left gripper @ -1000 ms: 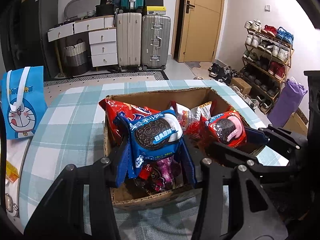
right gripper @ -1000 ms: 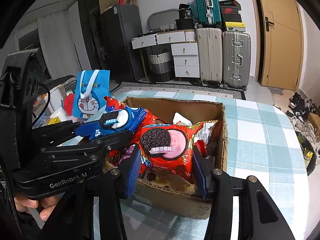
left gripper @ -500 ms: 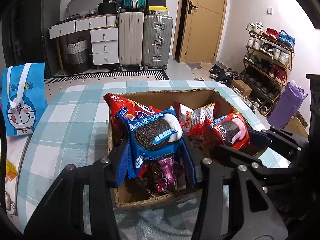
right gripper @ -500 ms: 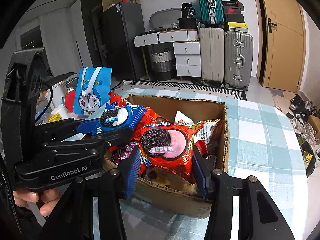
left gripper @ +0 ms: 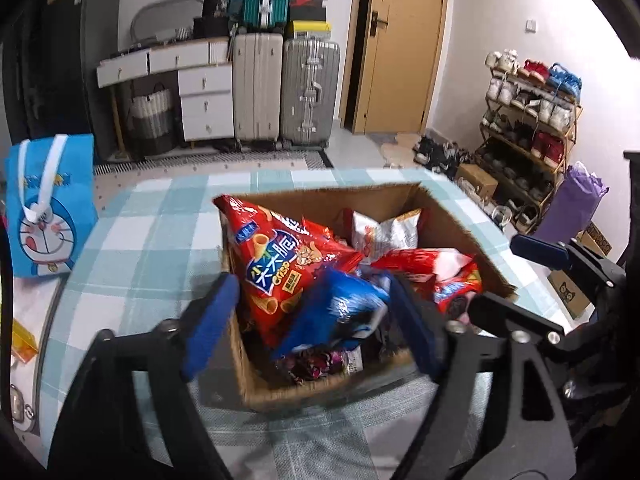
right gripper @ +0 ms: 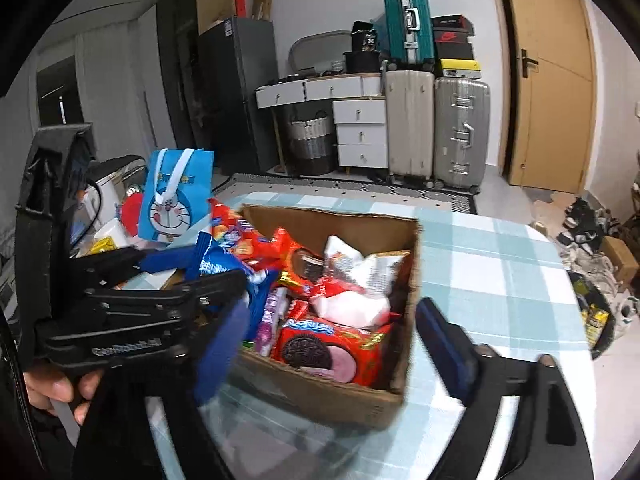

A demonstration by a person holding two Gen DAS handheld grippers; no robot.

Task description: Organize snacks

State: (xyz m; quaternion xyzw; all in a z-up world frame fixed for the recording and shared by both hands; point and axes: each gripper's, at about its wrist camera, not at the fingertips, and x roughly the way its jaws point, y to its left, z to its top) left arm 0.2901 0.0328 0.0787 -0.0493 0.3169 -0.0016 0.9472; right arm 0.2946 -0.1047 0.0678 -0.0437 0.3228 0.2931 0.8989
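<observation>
A cardboard box [left gripper: 460, 224] of snack bags stands on the checked table; it also shows in the right wrist view [right gripper: 408, 264]. My left gripper [left gripper: 316, 320] is open over the box's near left corner; the blue Oreo pack [left gripper: 340, 312] is blurred between its fingers, tilted down into the box. A red Crisp bag [left gripper: 280, 264] leans behind it. My right gripper [right gripper: 336, 348] is open at the box's near side. The red and pink Oreo pack [right gripper: 328, 352] lies in the box's near end. The left gripper [right gripper: 160, 280] shows at the box's left side.
A blue Doraemon bag [left gripper: 44, 208] stands at the table's left edge, with small items beside it [right gripper: 108, 236]. White and red bags [right gripper: 360, 276] fill the box's middle. Suitcases [left gripper: 288, 88], drawers and a shoe rack [left gripper: 528, 120] stand beyond the table [right gripper: 500, 264].
Both grippers have opened. The blue Oreo pack has dropped from the left gripper toward the box, and the red Oreo pack has dropped from the right gripper into the box.
</observation>
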